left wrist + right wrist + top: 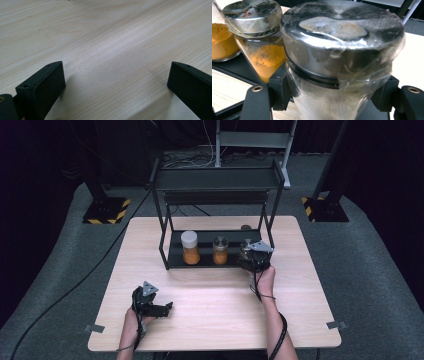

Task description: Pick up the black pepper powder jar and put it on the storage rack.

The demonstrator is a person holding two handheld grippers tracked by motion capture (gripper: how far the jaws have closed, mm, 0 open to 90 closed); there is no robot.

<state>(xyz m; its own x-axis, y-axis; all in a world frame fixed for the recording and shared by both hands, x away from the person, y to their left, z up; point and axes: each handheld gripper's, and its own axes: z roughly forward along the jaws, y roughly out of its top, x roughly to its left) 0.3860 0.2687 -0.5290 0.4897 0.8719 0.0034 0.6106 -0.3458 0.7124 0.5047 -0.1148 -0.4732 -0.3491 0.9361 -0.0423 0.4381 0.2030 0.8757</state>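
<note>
So the right gripper point(251, 261) is up at the right end of the black rack point(216, 179), on its lower shelf point(202, 261), and its jaws are clamped around a shaker point(337, 65). In the right gripper view you can see it really well: glass body with pale powder inside, shiny metal lid wrapped in clear film, and a black pad pressing on each side just under the lid. The shaker stands upright at the shelf's right end, though I can't tell whether its base is resting on the shelf or sits a hair above it. Just beside it, to its left, is a jar point(220, 250) with orange powder and the same kind of filmed metal lid, and further left a bigger jar with a white lid point(190, 247), also orange inside. Both are standing on the shelf. The left gripper point(159, 308) is well apart from all that, low over the table point(215, 315) near the front edge, lying on its side with jaws spread wide and nothing but bare wood between them.
</note>
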